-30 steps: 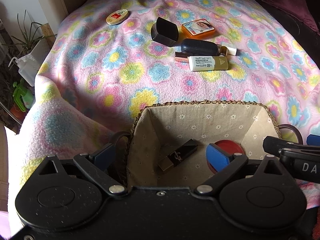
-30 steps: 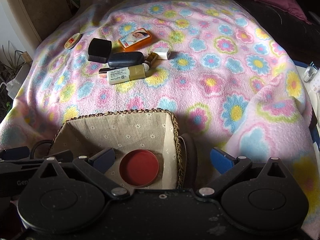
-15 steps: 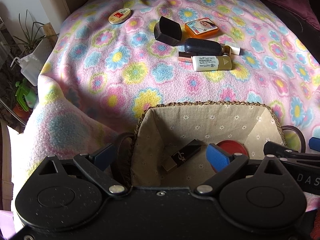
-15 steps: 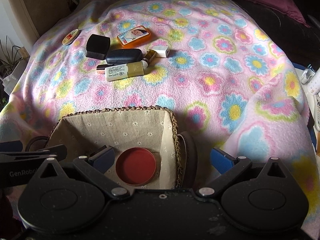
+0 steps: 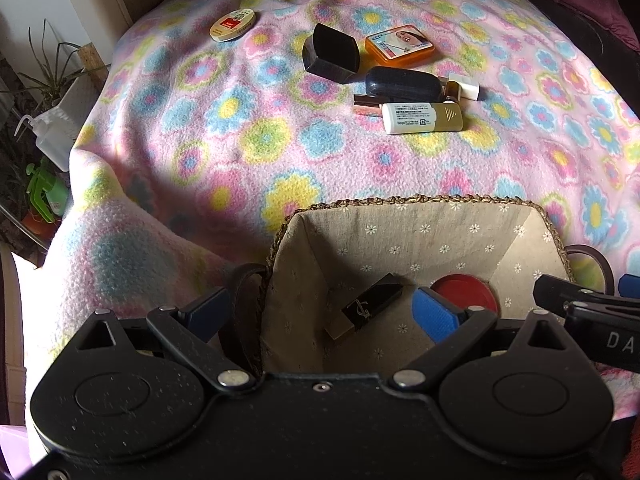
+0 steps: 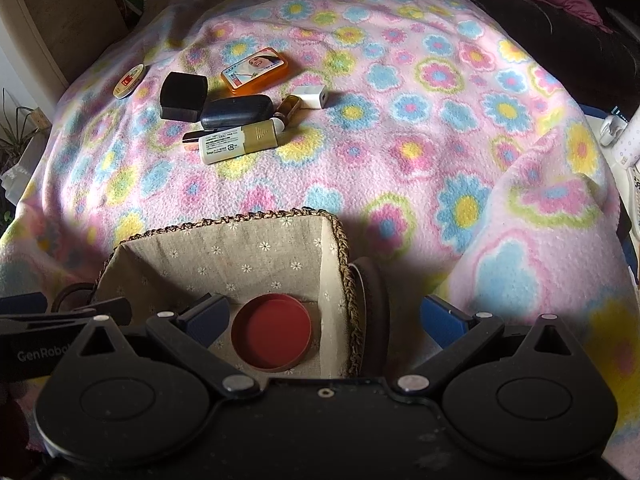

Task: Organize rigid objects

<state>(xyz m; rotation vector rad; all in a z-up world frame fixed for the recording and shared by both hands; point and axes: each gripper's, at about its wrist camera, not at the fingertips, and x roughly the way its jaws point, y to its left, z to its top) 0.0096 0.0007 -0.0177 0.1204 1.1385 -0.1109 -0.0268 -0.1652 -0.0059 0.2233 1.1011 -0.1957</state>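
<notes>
Both grippers sit low at the near edge of the basket point(image 5: 420, 202), and both are released: the left gripper point(image 5: 324, 312) has its jaws spread wide and holds nothing, and the right gripper point(image 6: 326, 318) likewise stands spread and empty, its jaws straddling the basket's right wall.

Two items already lie inside the basket: a black lipstick case point(image 5: 370, 306) at lower centre of the left view and a red round lid point(image 6: 271, 334) at lower centre of the right view. The remaining items lie in a cluster in the upper part of both frames, well apart from the basket: a black box point(image 5: 331, 53), an orange tin point(image 5: 399, 45), a dark oval case point(image 5: 404, 84), a white and gold tube point(image 5: 422, 118), a small white block point(image 5: 464, 86), and a round badge point(image 5: 233, 25) set off alone at upper left.

Judgement on the step in hand: the next pick is a reach up-frame to the cluster. The tube looks the best candidate (nearest, and free on its near side); approach with the jaws across its short axis. The blanket point(image 6: 440, 140) is soft, so descend gently to avoid snagging pile.

Limits of view: a pink-ended stick point(image 5: 366, 105) is largely hidden between case and tube, and an amber vial point(image 6: 289, 107) is partly covered. The basket floor nearest the cameras is blocked by the gripper bodies. Label text is unreadable.
</notes>
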